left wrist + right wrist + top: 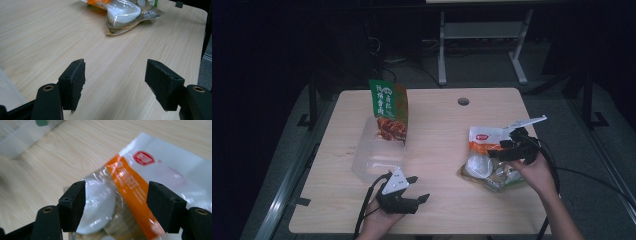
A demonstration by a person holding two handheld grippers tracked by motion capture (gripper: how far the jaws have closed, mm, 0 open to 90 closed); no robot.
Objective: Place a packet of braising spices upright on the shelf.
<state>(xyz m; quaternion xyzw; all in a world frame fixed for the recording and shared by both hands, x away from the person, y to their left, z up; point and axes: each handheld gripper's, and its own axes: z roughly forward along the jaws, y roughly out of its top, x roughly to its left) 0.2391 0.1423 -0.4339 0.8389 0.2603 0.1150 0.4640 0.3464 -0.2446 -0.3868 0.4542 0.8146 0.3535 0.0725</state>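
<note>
Both sets of jaws apart: right gripper (507, 145) poised over the snack bag (484, 160) to grab it; left gripper (414, 189) idle by the clear bin (374, 160) on the desk (437, 125).

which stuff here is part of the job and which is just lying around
In the job:
- white and orange plastic bag of round white buns
- right gripper, jaws open over that bag
- left gripper, open, resting near the table's front edge

Lying about:
- clear plastic tub
- green snack packet standing in the tub

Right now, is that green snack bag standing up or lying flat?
Standing up. The green snack bag rises upright inside the clear plastic box, while the white-and-orange bag lies flat on the table.
</note>
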